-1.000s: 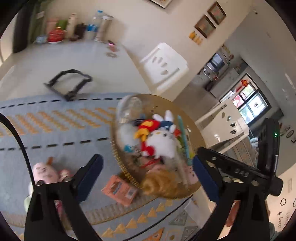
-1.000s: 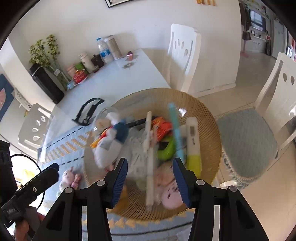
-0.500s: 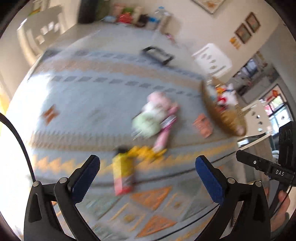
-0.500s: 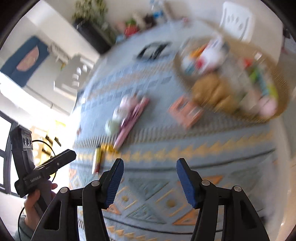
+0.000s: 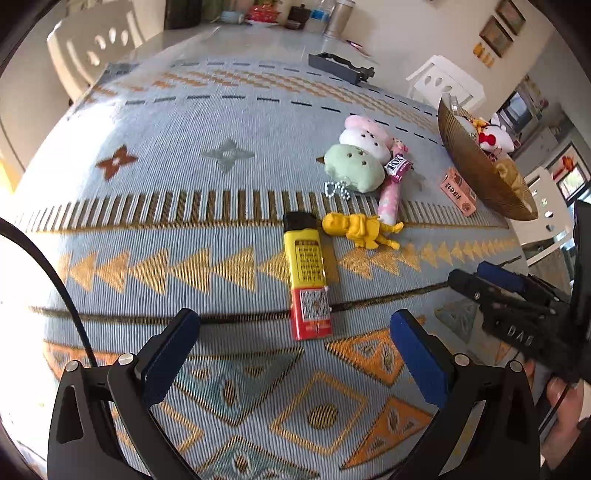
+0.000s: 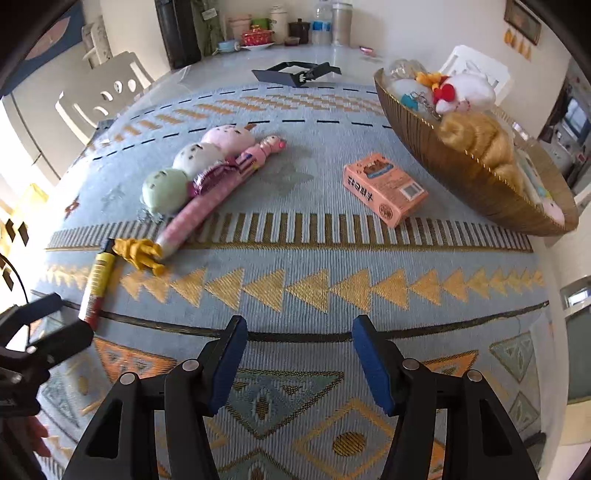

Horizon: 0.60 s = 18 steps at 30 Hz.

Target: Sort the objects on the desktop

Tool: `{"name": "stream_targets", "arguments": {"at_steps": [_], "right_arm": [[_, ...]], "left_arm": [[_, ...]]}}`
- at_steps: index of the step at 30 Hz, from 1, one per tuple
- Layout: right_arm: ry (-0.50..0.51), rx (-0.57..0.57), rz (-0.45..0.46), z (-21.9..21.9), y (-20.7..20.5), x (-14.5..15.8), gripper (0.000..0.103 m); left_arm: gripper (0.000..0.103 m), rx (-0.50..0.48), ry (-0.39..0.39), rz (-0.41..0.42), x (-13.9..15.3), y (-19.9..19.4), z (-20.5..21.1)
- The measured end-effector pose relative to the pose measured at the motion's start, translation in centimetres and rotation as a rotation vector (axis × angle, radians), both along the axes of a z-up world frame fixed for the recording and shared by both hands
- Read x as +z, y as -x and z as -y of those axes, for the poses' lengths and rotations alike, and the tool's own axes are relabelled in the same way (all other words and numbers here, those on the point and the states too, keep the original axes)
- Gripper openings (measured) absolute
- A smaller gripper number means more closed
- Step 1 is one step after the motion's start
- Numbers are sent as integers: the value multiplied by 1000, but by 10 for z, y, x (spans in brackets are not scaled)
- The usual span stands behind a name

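Note:
My left gripper (image 5: 295, 332) is open and empty, just short of a yellow and red lighter (image 5: 306, 284) lying on the patterned cloth. Beyond it lie a yellow figurine (image 5: 360, 229), a pink pen (image 5: 391, 192) and a three-ball plush (image 5: 356, 155). My right gripper (image 6: 295, 354) is open and empty over the cloth. Ahead of it are an orange box (image 6: 386, 188), the pen (image 6: 218, 188), the plush (image 6: 195, 158), the figurine (image 6: 142, 253) and the lighter (image 6: 98, 284). A woven basket (image 6: 461, 173) full of toys stands at the right.
A black frame (image 6: 295, 74) lies farther back on the table. Jars and bottles (image 6: 295, 29) stand at the far end. White chairs (image 6: 107, 99) stand around the table. The basket (image 5: 476, 166) sits near the table's right edge.
Both grippers have swung away from above the basket to low over the near part of the cloth. The left one now faces the lighter.

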State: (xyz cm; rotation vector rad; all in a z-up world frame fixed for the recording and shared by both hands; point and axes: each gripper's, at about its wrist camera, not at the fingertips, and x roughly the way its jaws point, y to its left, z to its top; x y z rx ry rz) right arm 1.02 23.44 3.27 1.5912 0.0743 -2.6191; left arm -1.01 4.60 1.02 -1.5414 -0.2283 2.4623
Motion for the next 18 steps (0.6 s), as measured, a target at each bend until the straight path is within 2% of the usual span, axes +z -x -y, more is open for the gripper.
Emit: {"name": "stream_targets", "arguments": {"at_steps": [3, 4, 6, 7, 9, 14, 18], "right_arm": [[-14, -14, -44, -3, -6, -1, 62], [-20, -21, -55, -4, -7, -2, 67], [-32, -51, -64, -8, -9, -5, 96], [-23, -64, -40, -10, -7, -10, 103], [22, -92, -51, -18, -10, -9, 103], [5, -59, -76, -16, -18, -2, 103], [10, -44, -130, -20, -30, -1, 103]], "left_arm": [[103, 3, 9, -23, 0, 4, -1], [103, 0, 18, -30, -1, 4, -2], [103, -5, 28, -41, -2, 5, -3], [103, -6, 28, -45, -2, 5, -2], [103, -2, 24, -51, -2, 4, -1], [103, 25, 33, -69, -2, 7, -5], [103, 10, 139, -117, -7, 13, -22]]}}
